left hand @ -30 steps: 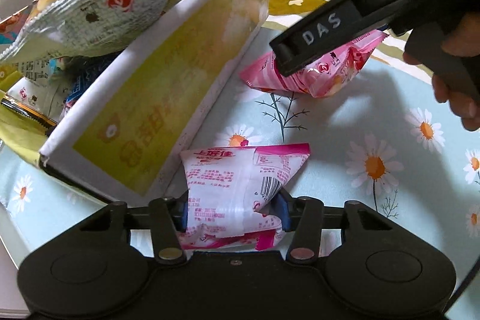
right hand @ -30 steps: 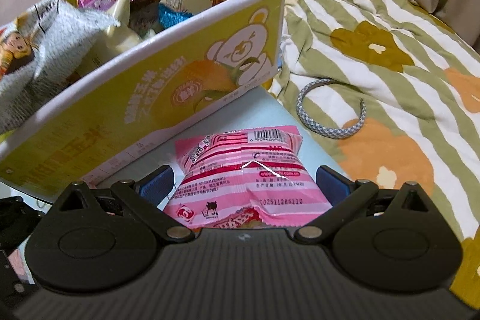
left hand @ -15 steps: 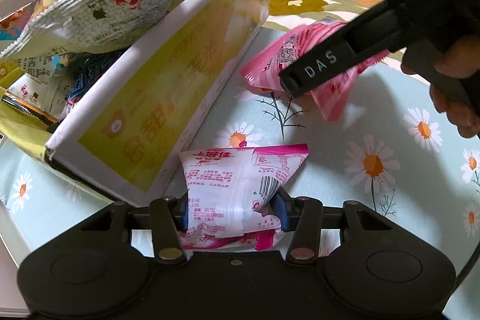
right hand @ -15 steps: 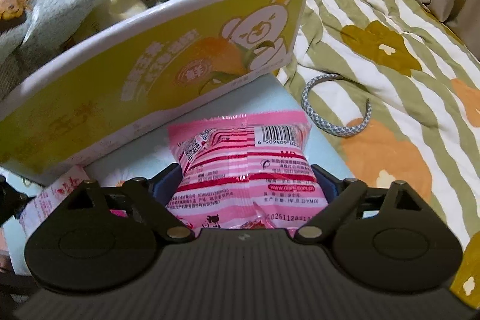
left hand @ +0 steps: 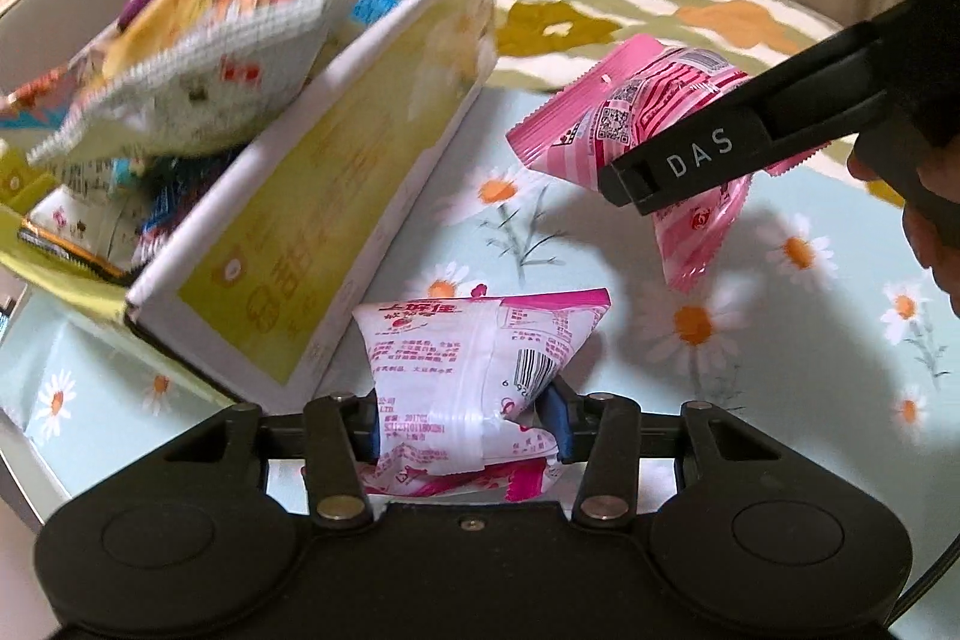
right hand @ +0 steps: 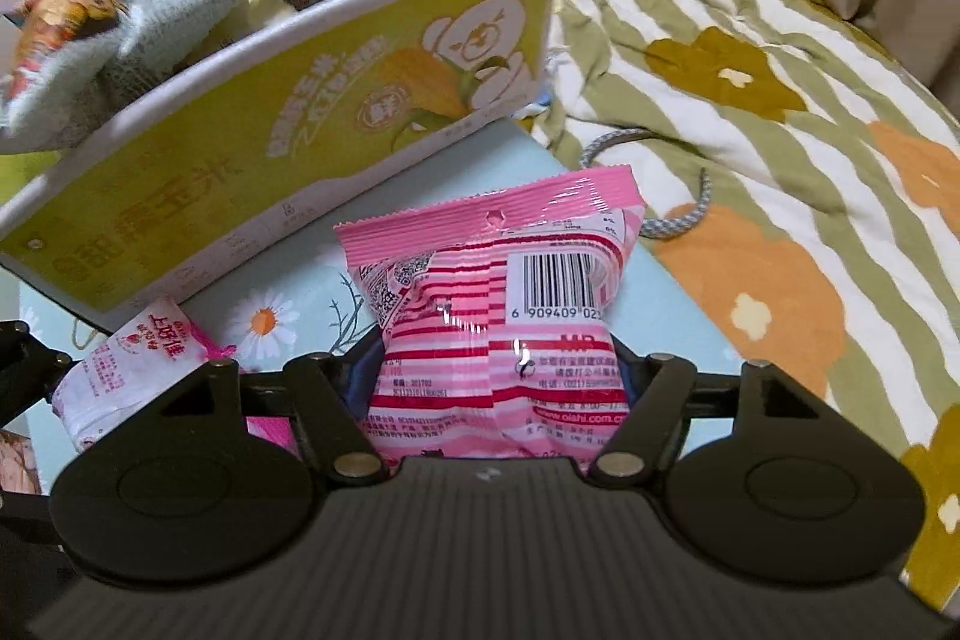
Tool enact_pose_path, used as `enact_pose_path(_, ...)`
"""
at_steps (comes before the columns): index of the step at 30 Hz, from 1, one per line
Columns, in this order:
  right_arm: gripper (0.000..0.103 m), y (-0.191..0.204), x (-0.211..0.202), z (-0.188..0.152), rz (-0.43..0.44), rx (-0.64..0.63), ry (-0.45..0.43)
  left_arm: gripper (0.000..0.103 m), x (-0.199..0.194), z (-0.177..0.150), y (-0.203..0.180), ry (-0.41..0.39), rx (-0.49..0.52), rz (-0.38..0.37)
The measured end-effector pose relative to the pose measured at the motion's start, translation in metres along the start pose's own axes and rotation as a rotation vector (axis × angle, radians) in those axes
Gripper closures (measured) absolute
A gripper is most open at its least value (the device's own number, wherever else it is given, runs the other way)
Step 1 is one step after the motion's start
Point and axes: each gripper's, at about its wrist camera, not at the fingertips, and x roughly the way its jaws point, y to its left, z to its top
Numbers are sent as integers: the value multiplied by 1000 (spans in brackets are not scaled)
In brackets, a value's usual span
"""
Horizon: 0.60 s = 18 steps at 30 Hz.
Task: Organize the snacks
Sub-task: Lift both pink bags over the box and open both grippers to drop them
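Grippers, two, each clamped on one snack: left gripper (left hand: 467,421) on white-pink packet (left hand: 474,364), right gripper (right hand: 495,388) on pink striped packet (right hand: 498,316).

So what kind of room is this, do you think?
Probably a bedroom or living room at home: a floral striped quilt lies beside a small table with a daisy-print cloth, and a yellow box holds snack packets.

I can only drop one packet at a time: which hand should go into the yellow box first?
Probably right. The right gripper has its pink striped packet lifted clear of the tablecloth, near the yellow box; the left gripper holds its white-and-pink packet lower.
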Motion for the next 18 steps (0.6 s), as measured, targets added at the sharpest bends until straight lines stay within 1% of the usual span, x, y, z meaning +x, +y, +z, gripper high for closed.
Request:
enact_pose_path(5, 18, -1, -43, -5, -33, 42, -43, 52, -35, 6, -3, -70, 26, -25)
enact_pose_path(9, 18, 1, -81, -2, -63, 71, -104, 52, -69, 12, 3, -136, 32, -43)
enact_pose_path(11, 18, 2, -101, 1, -81, 103, -132, 52, -85, 16, 11, -167, 24, -49)
enact_pose_path(18, 18, 12, -150, 22, -81, 174, -239, 52, -130, 39, 52, -271, -6, -16)
